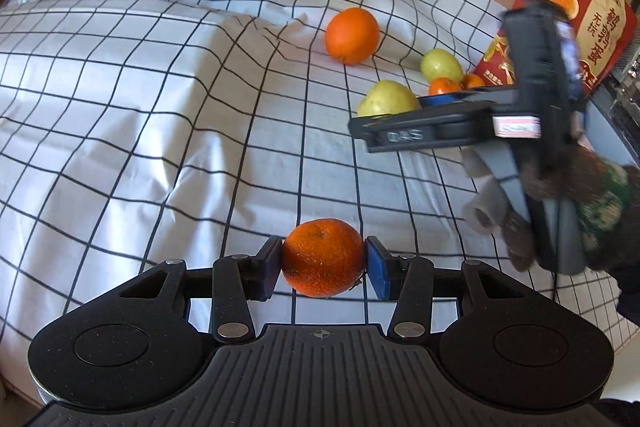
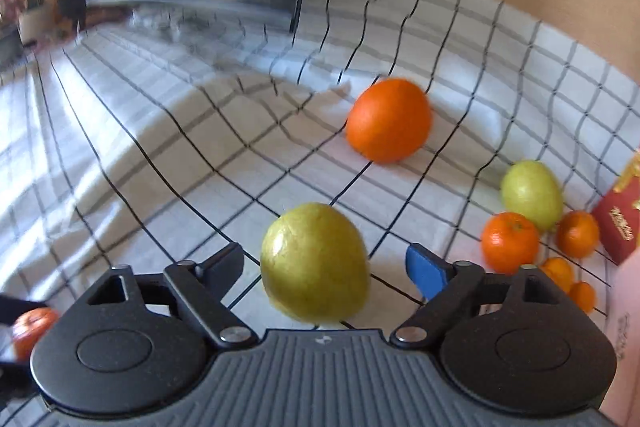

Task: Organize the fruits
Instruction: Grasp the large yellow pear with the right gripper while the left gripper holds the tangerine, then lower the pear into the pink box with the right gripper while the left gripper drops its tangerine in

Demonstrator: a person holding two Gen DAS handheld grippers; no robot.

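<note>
The left gripper (image 1: pixel 324 263) is clamped on a tangerine (image 1: pixel 323 258), its pads pressing both sides over the near part of the checked cloth (image 1: pixel 160 107); a round, smooth fruit held this narrowly could squirt out if the hand jolts. The right gripper (image 2: pixel 324 263) stands with its jaws apart around a yellow-green pear (image 2: pixel 315 263), neither pad touching yet; closing off-centre could nudge the pear away, or roll it toward the cluster by the red box (image 2: pixel 620 227) at the cloth's right edge. Counted: one large orange (image 2: pixel 388 119) toward the far edge, two pears, the second pear (image 2: pixel 531 195) near the box, and five tangerines in all, four of them clustered there.
</note>
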